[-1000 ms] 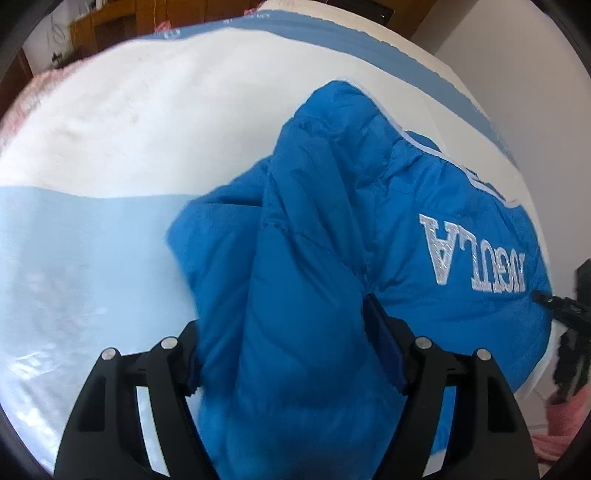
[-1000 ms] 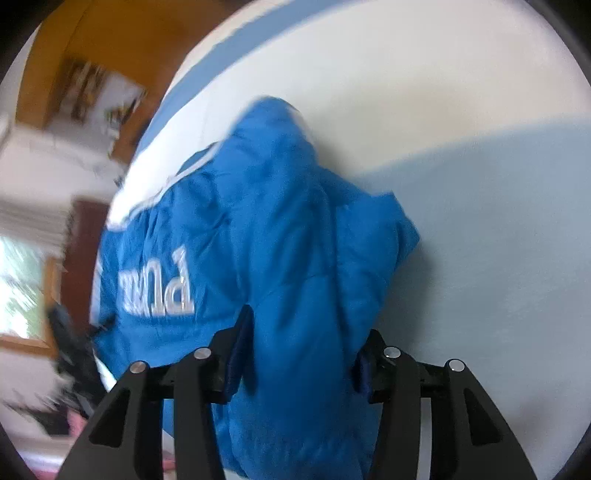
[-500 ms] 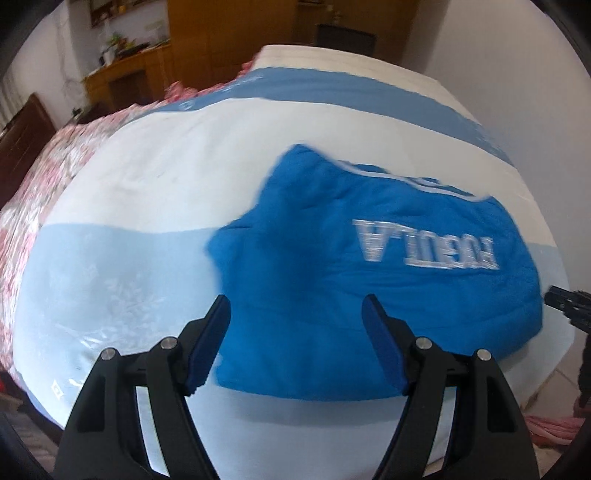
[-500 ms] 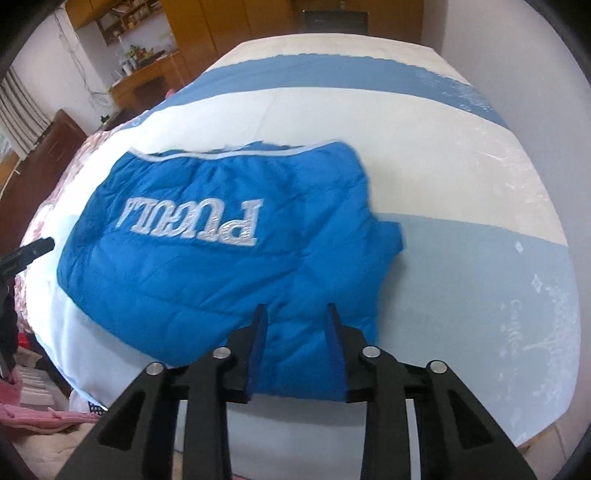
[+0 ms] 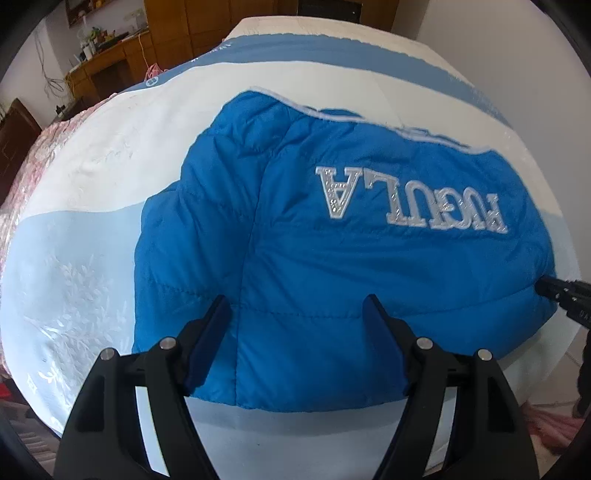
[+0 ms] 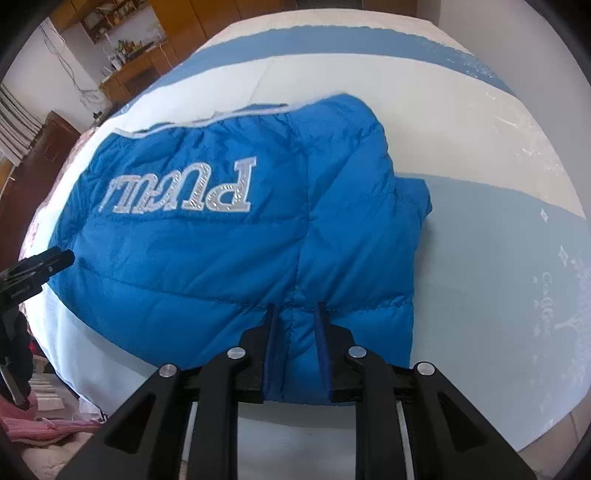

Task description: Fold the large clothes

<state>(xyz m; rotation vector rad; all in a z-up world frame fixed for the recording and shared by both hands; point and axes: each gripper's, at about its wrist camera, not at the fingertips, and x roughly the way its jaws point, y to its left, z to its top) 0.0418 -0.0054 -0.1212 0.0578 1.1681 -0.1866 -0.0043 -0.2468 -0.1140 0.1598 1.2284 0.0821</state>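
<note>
A bright blue puffer jacket (image 5: pixel 369 258) with silver lettering lies folded on the bed, near its front edge. It also shows in the right wrist view (image 6: pixel 221 240). My left gripper (image 5: pixel 297 306) is open, its jaws wide apart over the jacket's near left part. My right gripper (image 6: pixel 295 314) is shut on the jacket's near hem, with a fold of blue fabric between the jaws. The tip of each gripper shows in the other's view, at the jacket's side edges.
The bed (image 5: pixel 92 240) has a blue and white striped cover. A wooden desk (image 5: pixel 110 66) and cabinets stand beyond it. A white wall (image 5: pixel 480 29) runs along the right. Pink cloth (image 6: pixel 37 428) lies on the floor below the bed's front edge.
The jacket was held bunched up in both grippers. It now lies flat and folded. My left gripper has let go and opened. My right gripper has narrowed onto the hem.
</note>
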